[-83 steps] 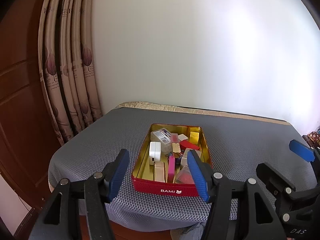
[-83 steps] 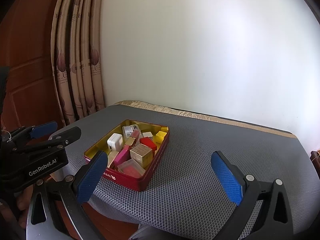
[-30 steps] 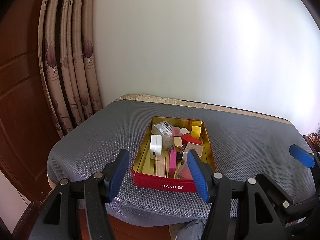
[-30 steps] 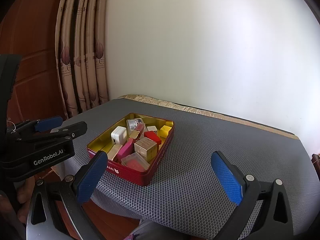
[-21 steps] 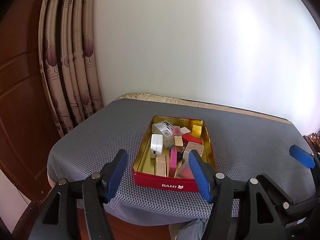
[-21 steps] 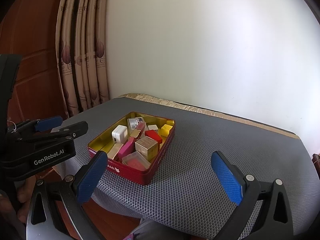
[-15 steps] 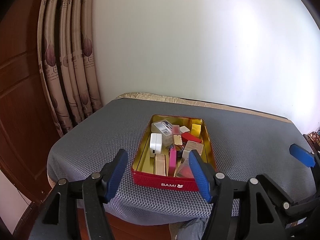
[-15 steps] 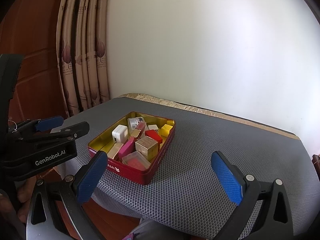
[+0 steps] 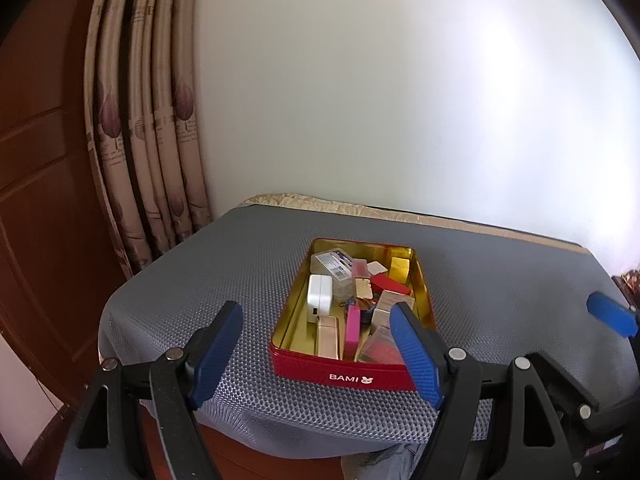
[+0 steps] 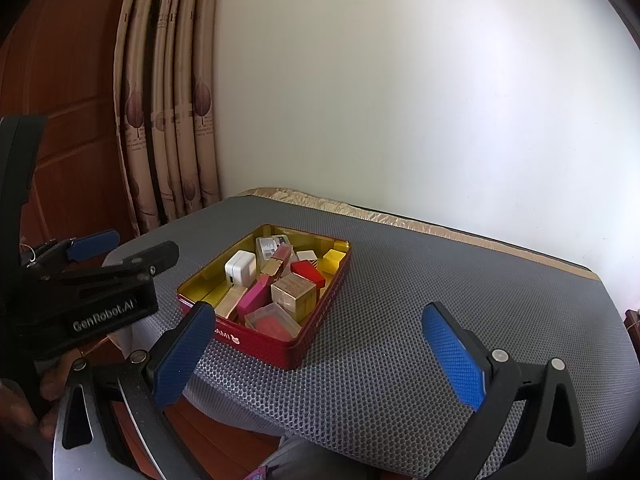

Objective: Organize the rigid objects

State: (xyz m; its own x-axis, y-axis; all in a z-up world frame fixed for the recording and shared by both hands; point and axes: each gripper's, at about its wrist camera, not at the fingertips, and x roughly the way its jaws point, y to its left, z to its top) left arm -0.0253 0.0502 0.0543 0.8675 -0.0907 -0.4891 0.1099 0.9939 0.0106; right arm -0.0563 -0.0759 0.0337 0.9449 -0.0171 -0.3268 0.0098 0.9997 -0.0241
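The left tongs (image 9: 316,354) are hovering off the near edge of the tabletop (image 9: 224,280), their jaws widening at this moment with nothing between them; the blue pads are ribbed and set on black angular arms. The right tongs (image 10: 316,356) are standing spread wide and gripping nothing, their dimpled blue pads framing bare mat. Just ahead of the left tongs, a rectangular red tin (image 9: 348,376) marked BAMI is sitting on the tabletop, its inside shining gold; for the right tongs it is lying ahead and to the left, close to the left pad. The tabletop is wearing a grey honeycomb mesh mat with a tan strip showing along the far edge. Inside the tin small hard things are lying jumbled: a white rounded charger block (image 9: 319,297), a pink flat bar (image 9: 352,332), a red box (image 10: 307,271), a yellow cube (image 10: 333,260), a gold-and-beige carton (image 10: 294,294) and a clear lidded case (image 10: 274,322) with something pink within. The left view is showing the tin's front lettering squarely and one blue tip of the right tongs at the right margin. The right view is showing the black body of the left tongs from the side, printed GenRobot.AI, and a person's fingers (image 10: 50,384) below it. Pleated beige curtains (image 9: 152,152) are hanging to the far left against brown wood panelling.
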